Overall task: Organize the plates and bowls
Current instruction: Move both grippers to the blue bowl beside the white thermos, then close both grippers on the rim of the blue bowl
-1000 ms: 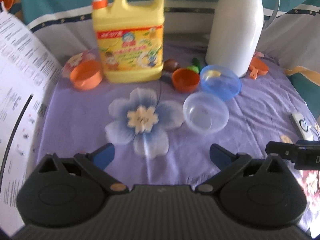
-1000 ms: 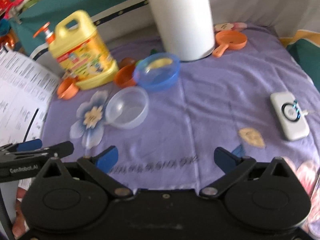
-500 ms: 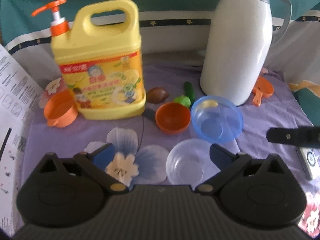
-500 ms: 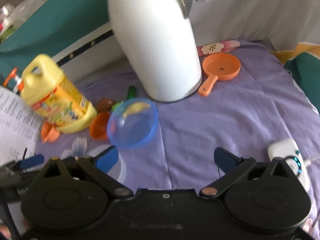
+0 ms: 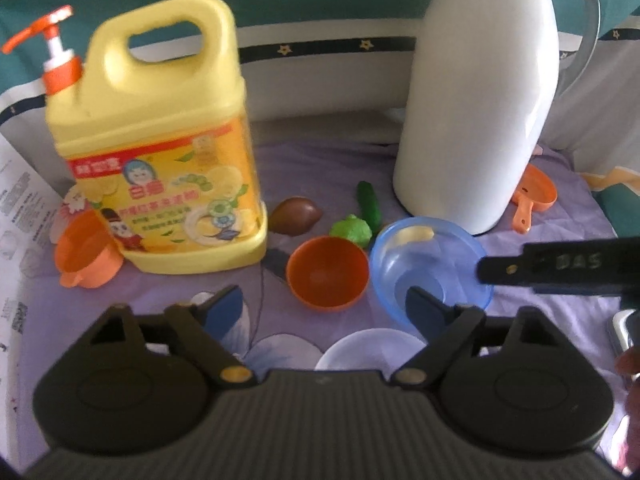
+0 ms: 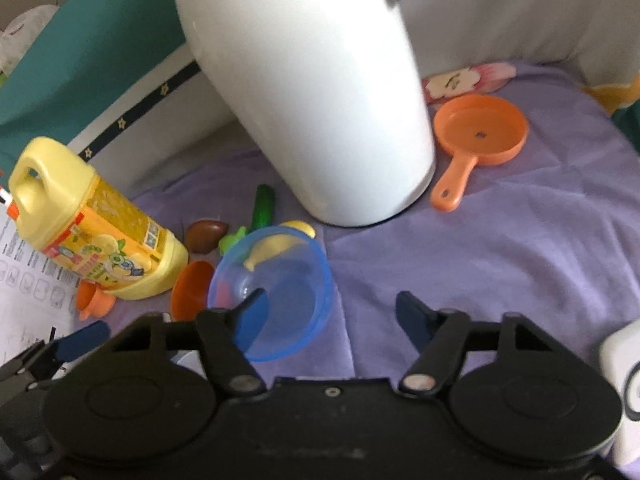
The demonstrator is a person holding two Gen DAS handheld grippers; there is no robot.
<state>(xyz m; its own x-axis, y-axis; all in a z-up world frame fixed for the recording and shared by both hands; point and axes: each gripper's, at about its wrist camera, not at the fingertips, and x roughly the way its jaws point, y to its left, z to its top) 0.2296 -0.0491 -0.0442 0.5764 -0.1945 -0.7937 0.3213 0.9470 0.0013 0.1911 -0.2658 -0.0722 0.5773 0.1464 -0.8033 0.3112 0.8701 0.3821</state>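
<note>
Just ahead of the left hand-held gripper (image 5: 322,306), between its two blue fingertips, sits the orange bowl (image 5: 327,273), upright with its mouth facing up; being round, it shows no long axis. The jaws stand apart and are closing, their pads clear of the bowl. Below the fingers, nearest the gripper body, the clear bowl (image 5: 370,348) also sits mouth-up on the purple cloth (image 5: 540,264).

The blue bowl (image 6: 276,288) lies partly between the fingers of the right hand-held gripper (image 6: 330,316), tilted so its mouth opens toward the camera and to the right. That gripper's left fingertip (image 6: 252,312) appears inside the bowl, the right one outside its rim over bare cloth; the jaws are apart and closing, and I cannot tell that either pad presses the wall.

Beyond the bowls stand a yellow detergent jug (image 5: 160,152) to the left and a white thermos (image 5: 476,112) to the right, with an orange toy pan (image 6: 476,136) beside the thermos.
</note>
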